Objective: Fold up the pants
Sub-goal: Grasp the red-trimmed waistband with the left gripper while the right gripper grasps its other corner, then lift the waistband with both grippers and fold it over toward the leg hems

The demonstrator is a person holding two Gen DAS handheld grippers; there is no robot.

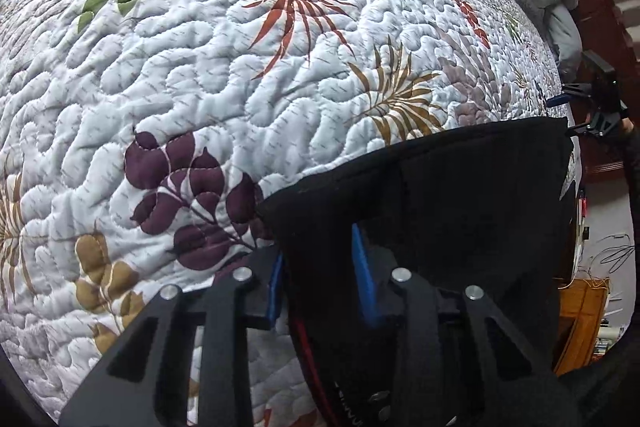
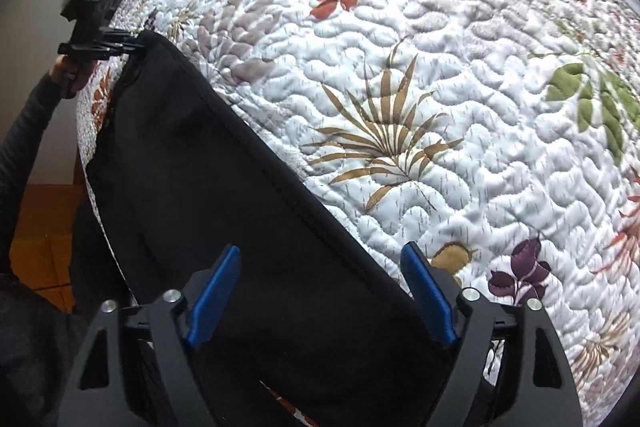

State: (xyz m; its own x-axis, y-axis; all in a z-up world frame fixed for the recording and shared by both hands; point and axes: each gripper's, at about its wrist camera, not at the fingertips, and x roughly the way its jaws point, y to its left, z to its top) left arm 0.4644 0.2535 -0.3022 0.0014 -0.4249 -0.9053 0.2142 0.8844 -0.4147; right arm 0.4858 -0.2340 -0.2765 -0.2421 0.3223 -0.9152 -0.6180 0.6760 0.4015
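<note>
Two corners of the black pants (image 1: 460,187) matter here, and only one is secured. My left gripper (image 1: 318,247) is clamped on a bunch of the dark cloth at the lower middle of its own view; the fabric fills the gap between the blue pads. In the right wrist view the same tool sits at the upper left, nipped onto the garment's far corner.

My right gripper (image 2: 320,251) is spread wide and holds nothing. The pants' seamed edge runs diagonally between its pads at the lower centre of the frame, but neither pad presses on it. The pants lie as a long dark band from upper left to bottom centre of that view, on the floral quilt (image 2: 440,107), near the bed's edge.

To do this well, I judge the right tool should settle lower so that both pads straddle all layers at the edge, then close firmly before any lift. Catching only the top layer would let the garment open up. I would also keep the pads clear of the quilt, since its puffy stitching could be pinched along with the cloth. Both grips should sit at matching ends so the band stays taut and square.
</note>
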